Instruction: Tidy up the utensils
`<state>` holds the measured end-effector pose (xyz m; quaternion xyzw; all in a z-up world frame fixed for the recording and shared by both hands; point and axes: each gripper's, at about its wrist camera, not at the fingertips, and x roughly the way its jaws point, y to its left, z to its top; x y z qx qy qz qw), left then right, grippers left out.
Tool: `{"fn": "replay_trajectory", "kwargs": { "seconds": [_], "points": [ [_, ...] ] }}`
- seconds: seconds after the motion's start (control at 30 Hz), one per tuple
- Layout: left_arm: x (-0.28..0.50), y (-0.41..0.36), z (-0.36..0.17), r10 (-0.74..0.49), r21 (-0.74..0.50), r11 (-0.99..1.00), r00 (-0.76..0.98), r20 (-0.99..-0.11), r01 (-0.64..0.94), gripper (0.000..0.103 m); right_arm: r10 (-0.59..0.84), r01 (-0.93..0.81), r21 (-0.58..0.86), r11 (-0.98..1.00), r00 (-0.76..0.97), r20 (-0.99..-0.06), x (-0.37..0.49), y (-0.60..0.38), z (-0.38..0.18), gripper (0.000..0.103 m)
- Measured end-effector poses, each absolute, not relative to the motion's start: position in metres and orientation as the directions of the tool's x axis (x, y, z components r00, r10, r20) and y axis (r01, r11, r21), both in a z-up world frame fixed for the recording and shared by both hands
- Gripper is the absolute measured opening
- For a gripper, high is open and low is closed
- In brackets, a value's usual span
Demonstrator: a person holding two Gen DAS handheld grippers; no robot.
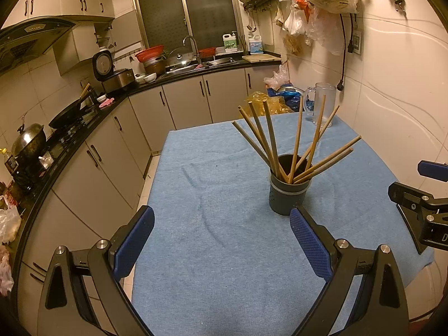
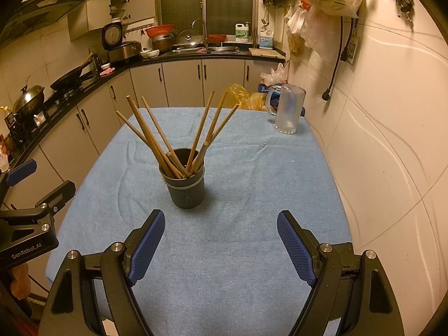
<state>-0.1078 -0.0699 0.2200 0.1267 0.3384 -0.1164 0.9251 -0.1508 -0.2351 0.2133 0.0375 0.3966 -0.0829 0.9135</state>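
A dark grey holder cup [image 1: 288, 196] stands upright on the blue cloth [image 1: 218, 184], with several wooden chopsticks [image 1: 268, 140] fanned out of its top. In the right wrist view the cup [image 2: 186, 189] and its chopsticks [image 2: 156, 137] stand just ahead and left of centre. My left gripper [image 1: 221, 233] is open and empty, low over the cloth, with the cup just beyond its right finger. My right gripper [image 2: 219, 240] is open and empty, short of the cup. Each gripper shows at the edge of the other's view.
A clear glass mug [image 2: 288, 110] stands at the cloth's far right corner by the tiled wall; it also shows in the left wrist view [image 1: 322, 103]. A kitchen counter [image 1: 84, 128] with a wok and pots runs along the left. Plastic bags [image 2: 322, 2] hang above.
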Motion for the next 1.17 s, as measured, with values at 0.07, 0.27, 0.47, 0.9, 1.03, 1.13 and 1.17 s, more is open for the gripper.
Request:
{"fn": "replay_trajectory", "kwargs": {
  "seconds": [0.07,0.27,0.47,0.9,1.03,1.13,1.17],
  "points": [
    [-0.108,-0.07,0.22,-0.13,0.154,0.941,0.744,-0.656,0.301,0.097,-0.122,0.181,0.002,0.983,0.671,-0.732,-0.151,-0.235,0.213,0.086],
    [-0.107,-0.069,0.22,-0.129,0.156,0.941,0.744,-0.656,0.3,0.097,-0.122,0.181,0.003,0.983,0.67,-0.732,-0.151,-0.234,0.213,0.086],
    [-0.108,-0.07,0.22,-0.128,0.153,0.942,0.742,-0.658,0.298,0.097,-0.117,0.175,0.002,0.985,0.667,-0.736,-0.147,-0.234,0.211,0.086],
    [-0.105,-0.07,0.219,-0.132,0.149,0.941,0.735,-0.665,0.303,0.097,-0.11,0.161,-0.003,0.987,0.655,-0.748,-0.139,-0.232,0.208,0.086],
    [-0.1,-0.066,0.218,-0.138,0.143,0.94,0.729,-0.67,0.309,0.097,-0.111,0.167,-0.003,0.986,0.648,-0.753,-0.137,-0.231,0.206,0.086],
    [-0.098,-0.063,0.218,-0.146,0.131,0.942,0.728,-0.67,0.31,0.097,-0.114,0.175,0.0,0.985,0.643,-0.757,-0.137,-0.231,0.205,0.086],
    [-0.095,-0.06,0.216,-0.149,0.124,0.942,0.722,-0.675,0.311,0.097,-0.116,0.181,0.003,0.983,0.64,-0.759,-0.136,-0.232,0.204,0.086]
  ]
}}
